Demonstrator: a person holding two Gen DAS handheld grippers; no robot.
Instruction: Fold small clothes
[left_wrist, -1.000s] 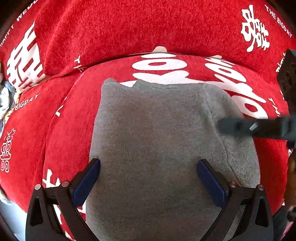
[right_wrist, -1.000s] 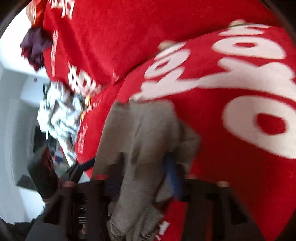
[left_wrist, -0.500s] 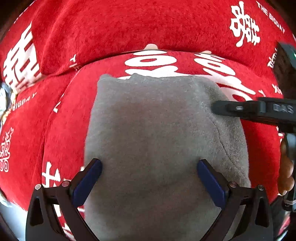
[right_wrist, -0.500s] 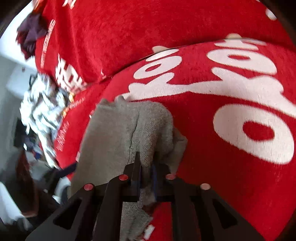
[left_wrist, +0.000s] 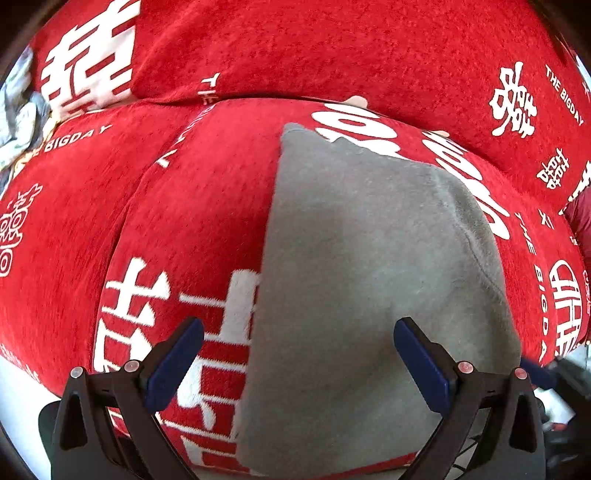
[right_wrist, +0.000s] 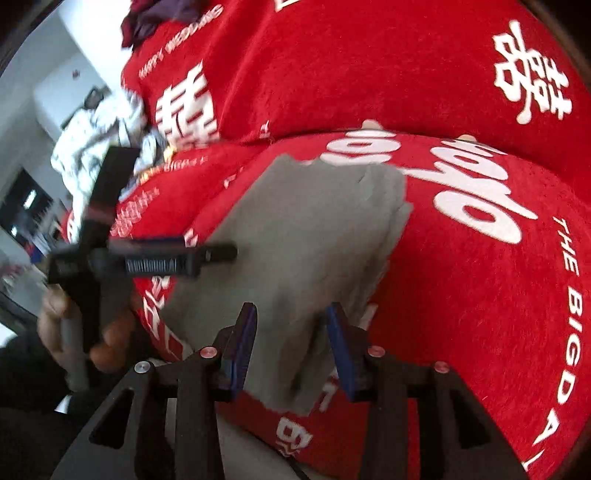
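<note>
Grey garment (left_wrist: 369, 280) between spread left fingers (left_wrist: 173, 363)

One grey garment (left_wrist: 369, 288), folded, on the near cushion. Two red cushions: a seat cushion (left_wrist: 192, 221) and a back cushion (left_wrist: 332, 48) behind it. Two grippers: the left (left_wrist: 297, 363) with two blue-padded fingers (left_wrist: 173, 363) spread wide, the right (right_wrist: 291, 349) with two fingers (right_wrist: 238, 350) set apart over the garment's near edge. One pale patterned cloth heap (right_wrist: 92, 136) far left; one dark cloth bundle (right_wrist: 155, 18) atop the back cushion.
</note>
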